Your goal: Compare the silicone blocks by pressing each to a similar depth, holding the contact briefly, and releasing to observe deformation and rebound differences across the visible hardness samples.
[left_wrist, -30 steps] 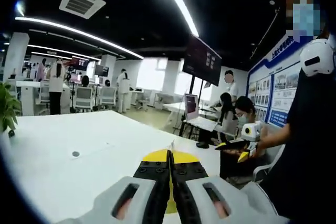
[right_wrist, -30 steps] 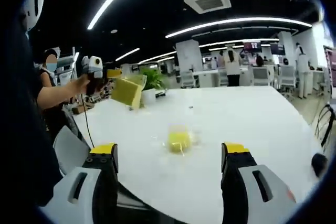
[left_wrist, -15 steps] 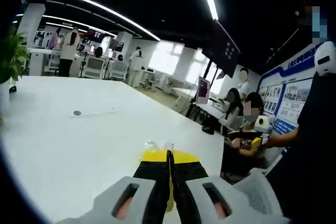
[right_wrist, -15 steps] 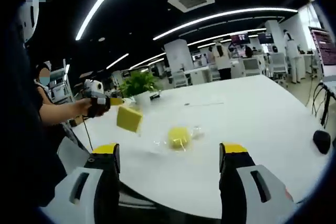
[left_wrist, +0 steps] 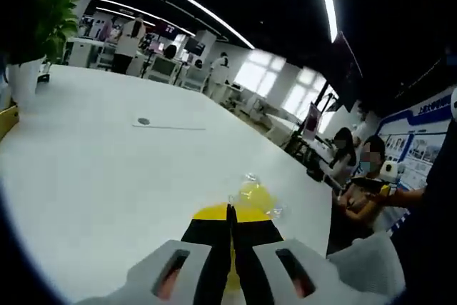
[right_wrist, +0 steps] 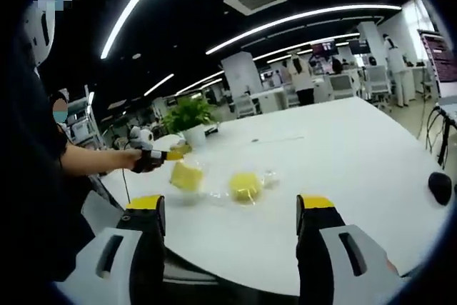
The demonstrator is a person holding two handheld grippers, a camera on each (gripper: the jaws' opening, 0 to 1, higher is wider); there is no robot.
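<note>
In the left gripper view my left gripper (left_wrist: pixel 230 212) is shut on a yellow silicone block (left_wrist: pixel 246 213) that shows behind its black jaws. Just beyond it a second yellow block (left_wrist: pixel 255 195) lies in clear wrap on the white table (left_wrist: pixel 107 176). The right gripper view shows the left gripper (right_wrist: pixel 173 156) holding its block (right_wrist: pixel 186 175) low at the table, just left of the wrapped block (right_wrist: pixel 245 186). My right gripper (right_wrist: pixel 230 205) stands open before the table's near edge, nothing between its yellow-tipped jaws. It also appears in a hand (left_wrist: pixel 371 185) at the far right.
A potted plant (right_wrist: pixel 189 116) stands at the table's far left corner, seen also as a plant (left_wrist: pixel 39 19). A dark rounded object (right_wrist: pixel 438 187) lies at the table's right. A small round port (left_wrist: pixel 143 121) marks the tabletop. People sit beyond the table's edge (left_wrist: pixel 357 176).
The left gripper has come down toward the table with its yellow block, ending close beside the wrapped block. The right gripper has stayed open and nearly still.
</note>
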